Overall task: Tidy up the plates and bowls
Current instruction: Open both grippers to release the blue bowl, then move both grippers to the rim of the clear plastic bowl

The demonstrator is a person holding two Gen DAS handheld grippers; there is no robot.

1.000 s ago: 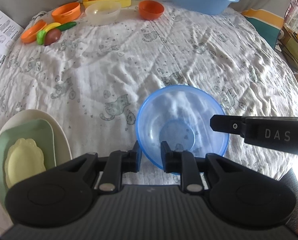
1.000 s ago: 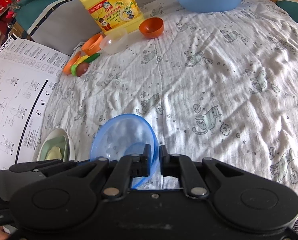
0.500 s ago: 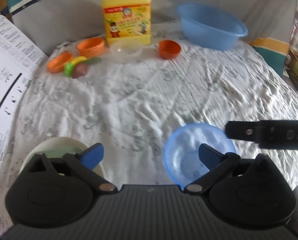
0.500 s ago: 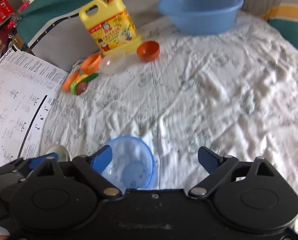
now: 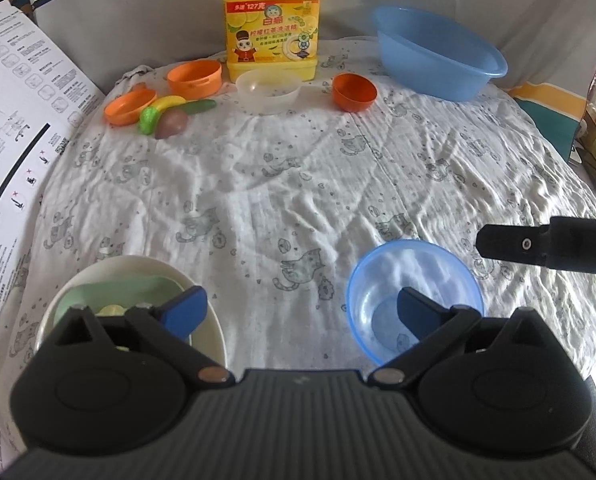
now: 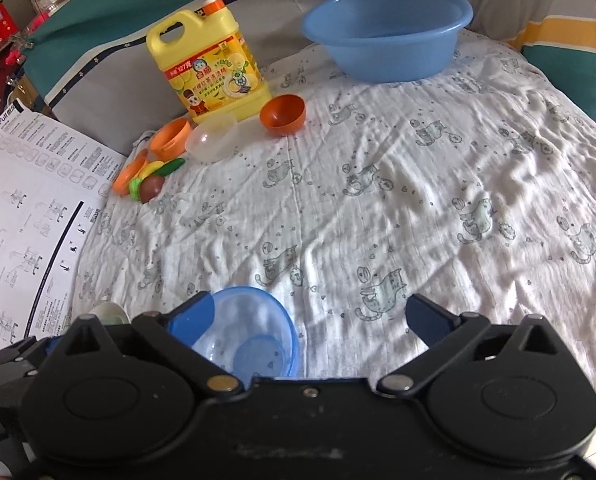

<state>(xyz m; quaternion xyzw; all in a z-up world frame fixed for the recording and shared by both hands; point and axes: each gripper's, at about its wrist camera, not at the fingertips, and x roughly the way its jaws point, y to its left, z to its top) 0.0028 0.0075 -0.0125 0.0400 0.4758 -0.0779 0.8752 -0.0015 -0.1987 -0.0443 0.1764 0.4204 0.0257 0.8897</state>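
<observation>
Left wrist view: we see our left gripper (image 5: 302,308) spread wide and empty, the clear blue bowl (image 5: 414,300) resting on the cloth (image 5: 298,184) behind its right finger. Our right gripper (image 6: 310,316) gapes wide too, empty, that bowl behind its left finger.

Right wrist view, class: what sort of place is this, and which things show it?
Probably a home room set up for dishwashing practice: a cat-print cloth covers a soft surface, with a yellow detergent jug, a blue basin and small plastic bowls.
</observation>
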